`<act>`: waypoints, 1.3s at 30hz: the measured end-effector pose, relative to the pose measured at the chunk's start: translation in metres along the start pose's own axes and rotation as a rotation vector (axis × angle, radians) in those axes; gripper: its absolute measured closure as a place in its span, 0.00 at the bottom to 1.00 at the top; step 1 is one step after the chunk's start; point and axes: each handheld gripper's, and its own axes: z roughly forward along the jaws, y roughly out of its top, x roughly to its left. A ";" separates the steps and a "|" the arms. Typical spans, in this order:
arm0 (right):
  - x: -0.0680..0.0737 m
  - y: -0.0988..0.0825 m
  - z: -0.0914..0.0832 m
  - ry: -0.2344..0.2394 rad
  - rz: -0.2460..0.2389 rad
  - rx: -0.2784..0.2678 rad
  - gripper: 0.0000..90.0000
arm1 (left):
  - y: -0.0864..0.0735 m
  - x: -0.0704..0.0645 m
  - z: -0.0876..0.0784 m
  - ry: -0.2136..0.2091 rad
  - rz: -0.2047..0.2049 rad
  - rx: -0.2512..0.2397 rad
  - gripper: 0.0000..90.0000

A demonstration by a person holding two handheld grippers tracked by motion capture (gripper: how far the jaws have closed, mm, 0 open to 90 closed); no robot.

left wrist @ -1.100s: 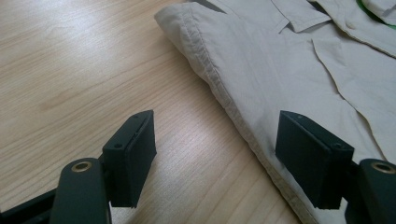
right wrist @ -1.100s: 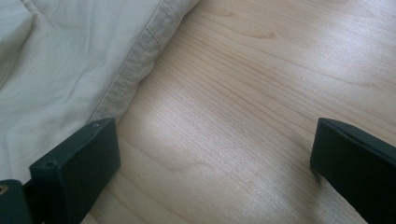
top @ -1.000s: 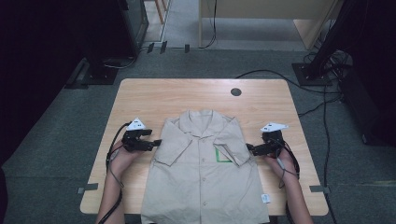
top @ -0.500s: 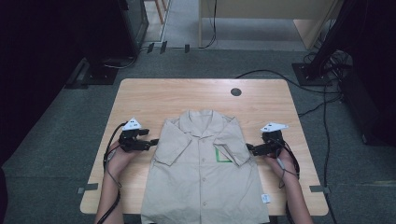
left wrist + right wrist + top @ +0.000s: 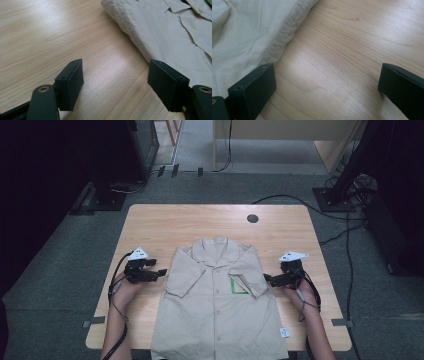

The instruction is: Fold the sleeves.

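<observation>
In the high view, the beige short-sleeved cotton shirt [image 5: 220,305] lies flat on the pale wooden table [image 5: 200,222], collar away from the person, both sleeves folded inward over its front. The left gripper [image 5: 161,272] sits just beside the shirt's folded left edge, its jaws apart and pointing at the cloth without touching it. The right gripper [image 5: 267,279] sits at the opposite edge, its tips at the folded sleeve; from here I cannot tell whether they touch it.

In the left gripper view, the 2 black jaws stand wide, released, with bare wood between them; the shirt's hemmed edge [image 5: 160,32] lies ahead and toward the right-hand jaw, whose tip meets the cloth's border.

In the right gripper view, the jaws stand wide too, gripping nothing; the shirt's seam [image 5: 249,37] runs beside the left-hand jaw, with bare wood between the 2.

Against the frame from 1 second ago, the left gripper has drawn slightly away from the shirt toward the table's edge; the right has kept its place, and the shirt lies the same.

The table has a round dark grommet [image 5: 252,218] near its far edge and stands on grey carpet [image 5: 65,265], with black cables [image 5: 350,250] trailing across the floor.
</observation>
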 end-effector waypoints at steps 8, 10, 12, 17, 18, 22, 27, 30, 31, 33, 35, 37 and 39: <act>0.000 0.000 0.000 0.000 0.000 0.000 0.01 | 0.000 0.001 0.000 0.011 0.003 -0.006 0.32; 0.000 0.000 0.000 0.001 0.000 -0.001 0.02 | 0.000 0.000 0.001 0.026 0.017 -0.002 0.32; 0.000 0.000 0.000 -0.003 0.003 0.000 0.02 | 0.001 -0.001 0.003 0.037 0.031 0.003 0.32; 0.002 0.001 0.000 -0.019 0.018 0.000 0.02 | 0.003 -0.004 0.006 0.065 0.057 0.012 0.32; 0.002 0.001 0.001 -0.023 0.023 0.000 0.02 | 0.003 -0.004 0.006 0.072 0.063 0.015 0.32; 0.003 0.001 0.001 -0.025 0.026 -0.001 0.02 | 0.004 -0.006 0.007 0.085 0.079 0.019 0.32; 0.003 0.001 0.000 -0.026 0.029 -0.010 0.06 | 0.005 -0.005 0.009 0.102 0.072 0.019 0.32; 0.003 0.001 0.001 -0.027 0.030 -0.012 0.06 | 0.006 -0.004 0.010 0.107 0.067 0.019 0.32; 0.003 0.001 0.001 -0.027 0.030 -0.012 0.06 | 0.006 -0.004 0.010 0.110 0.066 0.020 0.32; 0.003 0.002 0.001 -0.029 0.032 -0.012 0.06 | 0.007 -0.004 0.011 0.115 0.061 0.018 0.32; 0.003 0.002 0.000 -0.022 0.024 -0.024 0.15 | 0.008 -0.004 0.012 0.128 0.050 0.021 0.30; 0.003 0.002 0.000 -0.016 0.019 -0.031 0.16 | 0.008 -0.005 0.013 0.136 0.043 0.020 0.29; 0.004 0.002 0.000 -0.017 0.023 -0.030 0.16 | 0.008 -0.006 0.013 0.144 0.037 0.021 0.29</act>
